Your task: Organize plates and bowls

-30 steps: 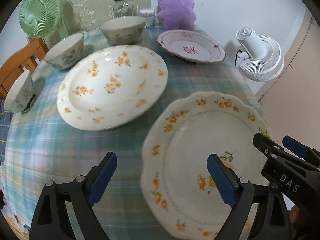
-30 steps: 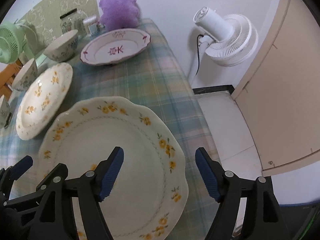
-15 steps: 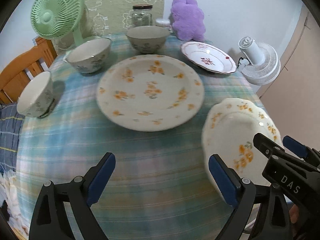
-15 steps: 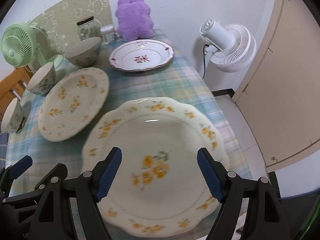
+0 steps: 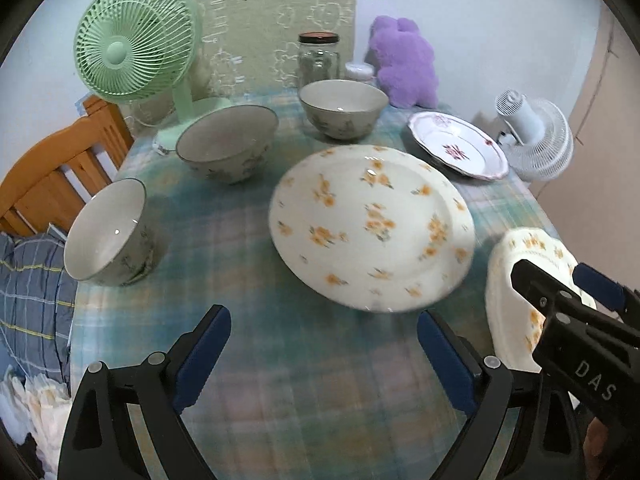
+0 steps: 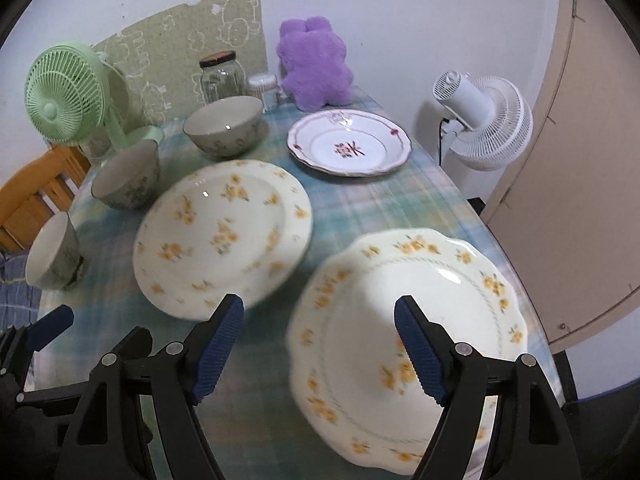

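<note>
A round plate with orange flowers (image 5: 372,224) (image 6: 224,232) lies mid-table. A scalloped plate with orange flowers (image 6: 408,320) (image 5: 520,264) lies near the right front edge. A white plate with red trim (image 6: 348,144) (image 5: 456,148) sits at the back right. Three grey-green bowls stand along the left: far (image 5: 344,108) (image 6: 224,124), middle (image 5: 228,148) (image 6: 128,176), near (image 5: 108,232) (image 6: 52,256). My left gripper (image 5: 324,356) is open and empty above the tablecloth, before the round plate. My right gripper (image 6: 320,348) is open and empty above the scalloped plate's left part.
The table has a plaid cloth (image 5: 240,280). A green fan (image 5: 132,40), a glass jar (image 5: 318,60) and a purple plush toy (image 6: 316,64) stand at the back. A white fan (image 6: 484,120) stands off the right edge. A wooden chair (image 5: 48,176) is at the left.
Both grippers have pulled back and risen, so more of the table shows. The left gripper has swung left, off the scalloped plate. Both stay open. Plates and bowls have not moved.
</note>
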Demonstrator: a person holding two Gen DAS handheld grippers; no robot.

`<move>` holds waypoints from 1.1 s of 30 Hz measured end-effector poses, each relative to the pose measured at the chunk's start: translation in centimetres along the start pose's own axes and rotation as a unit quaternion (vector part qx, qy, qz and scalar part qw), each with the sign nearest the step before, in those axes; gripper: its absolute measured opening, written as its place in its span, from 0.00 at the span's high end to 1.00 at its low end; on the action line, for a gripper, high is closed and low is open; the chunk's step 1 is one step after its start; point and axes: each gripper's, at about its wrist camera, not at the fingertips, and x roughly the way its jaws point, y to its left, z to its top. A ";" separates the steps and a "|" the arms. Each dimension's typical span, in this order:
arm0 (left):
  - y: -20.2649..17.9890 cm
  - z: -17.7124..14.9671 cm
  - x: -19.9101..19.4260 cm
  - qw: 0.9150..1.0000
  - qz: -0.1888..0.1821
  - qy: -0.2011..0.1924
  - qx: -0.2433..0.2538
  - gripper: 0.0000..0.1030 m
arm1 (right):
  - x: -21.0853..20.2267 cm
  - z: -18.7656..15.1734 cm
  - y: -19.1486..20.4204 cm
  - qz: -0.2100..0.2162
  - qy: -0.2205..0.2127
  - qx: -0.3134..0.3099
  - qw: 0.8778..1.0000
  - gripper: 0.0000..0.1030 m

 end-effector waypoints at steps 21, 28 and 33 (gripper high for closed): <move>-0.7 7.4 8.4 0.997 0.051 0.007 -0.056 0.08 | 9.0 9.0 1.7 0.039 0.013 -0.057 0.998 0.22; -0.7 8.1 11.7 0.994 0.060 0.039 -0.078 0.09 | 13.0 10.3 2.1 0.055 0.037 -0.074 0.995 0.22; -0.7 8.0 12.9 0.992 0.084 0.049 -0.075 0.09 | 15.1 10.3 2.4 0.065 0.058 -0.079 0.993 0.22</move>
